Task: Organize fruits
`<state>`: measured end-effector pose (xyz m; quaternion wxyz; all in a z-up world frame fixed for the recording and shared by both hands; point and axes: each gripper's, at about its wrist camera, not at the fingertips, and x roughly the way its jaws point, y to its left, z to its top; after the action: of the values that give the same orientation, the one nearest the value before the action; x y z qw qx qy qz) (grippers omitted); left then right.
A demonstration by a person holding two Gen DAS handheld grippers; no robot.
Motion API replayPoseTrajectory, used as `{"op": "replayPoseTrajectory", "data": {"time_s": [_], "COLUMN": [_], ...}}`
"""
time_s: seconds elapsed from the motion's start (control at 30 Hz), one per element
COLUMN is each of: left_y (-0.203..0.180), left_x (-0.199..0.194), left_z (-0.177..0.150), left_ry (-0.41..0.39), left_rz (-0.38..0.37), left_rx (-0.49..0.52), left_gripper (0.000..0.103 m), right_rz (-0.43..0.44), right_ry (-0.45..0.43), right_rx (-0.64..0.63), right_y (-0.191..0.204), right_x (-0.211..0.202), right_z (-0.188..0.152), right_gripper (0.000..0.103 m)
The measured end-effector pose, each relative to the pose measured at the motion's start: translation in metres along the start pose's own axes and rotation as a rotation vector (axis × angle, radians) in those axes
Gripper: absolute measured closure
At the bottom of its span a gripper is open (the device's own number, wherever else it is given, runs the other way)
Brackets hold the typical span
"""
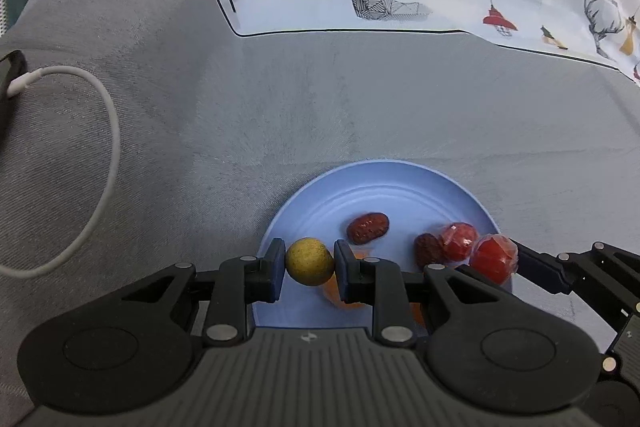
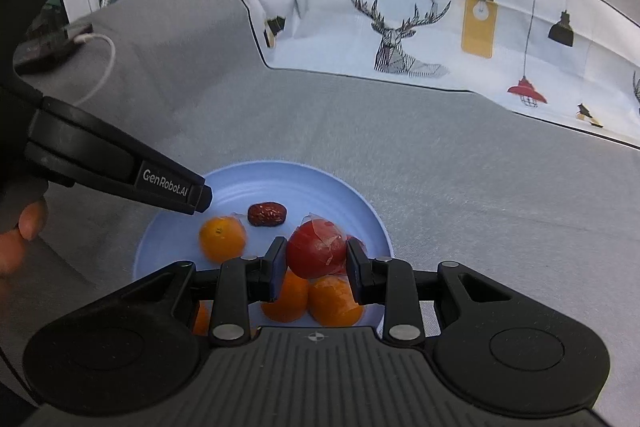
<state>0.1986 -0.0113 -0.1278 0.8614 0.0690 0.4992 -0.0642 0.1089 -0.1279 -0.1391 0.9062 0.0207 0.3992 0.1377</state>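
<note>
Over the blue plate (image 1: 460, 187), left gripper (image 1: 310, 263) clamps a yellowish round fruit (image 1: 309, 261); right gripper (image 2: 316, 259) clamps a plastic-wrapped red fruit (image 2: 314, 253), probably slippery, so grip across its middle.

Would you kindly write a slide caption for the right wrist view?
Right gripper holds a wrapped red fruit above a blue plate of oranges and a date.

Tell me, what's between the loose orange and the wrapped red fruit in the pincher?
A wrinkly dark red date lies between them on the light blue plate, slightly further back, in the right wrist view.
</note>
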Motion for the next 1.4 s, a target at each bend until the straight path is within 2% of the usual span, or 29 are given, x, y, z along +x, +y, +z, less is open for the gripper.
{"op": "replayPoseTrajectory", "data": {"time_s": [0.03,0.1,0.13,0.17,0.2,0.37,0.53,0.73,0.87,1.03,1.4], "left_y": [0.000,-0.001,-0.001,-0.001,-0.001,-0.003,-0.004,-0.009,-0.008,-0.018,-0.027], "left_x": [0.001,0.001,-0.003,-0.009,-0.013,-0.046,-0.093,-0.136,-0.155,-0.172,-0.182], "left_z": [0.000,0.000,-0.001,-0.004,-0.006,-0.024,-0.054,-0.092,-0.109,-0.123,-0.128], "left_ry": [-0.006,-0.020,-0.042,-0.068,-0.071,-0.067,-0.076,-0.100,-0.111,-0.149,-0.179], "left_rz": [0.000,0.008,0.018,-0.004,-0.016,0.007,0.018,0.067,0.066,0.087,0.122], "left_rx": [0.011,0.037,0.043,0.048,0.051,0.046,0.015,0.011,-0.017,0.014,0.008], "left_gripper": [0.065,0.007,0.001,0.001,0.001,0.001,0.001,0.001,0.001,0.001,0.000], "right_rz": [0.001,0.015,0.026,0.024,0.009,-0.017,-0.032,-0.093,-0.108,-0.130,-0.196], "right_ry": [0.004,0.016,0.021,0.019,0.012,0.011,-0.007,-0.109,-0.122,-0.144,-0.186], "right_rx": [-0.005,-0.012,-0.009,-0.009,-0.017,-0.015,0.016,0.066,0.068,0.049,0.044], "right_y": [-0.001,-0.001,-0.002,-0.002,-0.001,0.003,0.013,0.022,0.025,0.033,0.033], "right_x": [0.004,0.010,0.011,0.010,0.006,-0.034,-0.089,-0.143,-0.160,-0.177,-0.197], "right_z": [0.001,0.002,0.003,0.003,0.003,-0.010,-0.030,-0.050,-0.059,-0.072,-0.080], "right_gripper": [0.070,0.064,0.043,0.021,0.016,0.005,0.001,0.001,0.001,0.001,0.001]}}
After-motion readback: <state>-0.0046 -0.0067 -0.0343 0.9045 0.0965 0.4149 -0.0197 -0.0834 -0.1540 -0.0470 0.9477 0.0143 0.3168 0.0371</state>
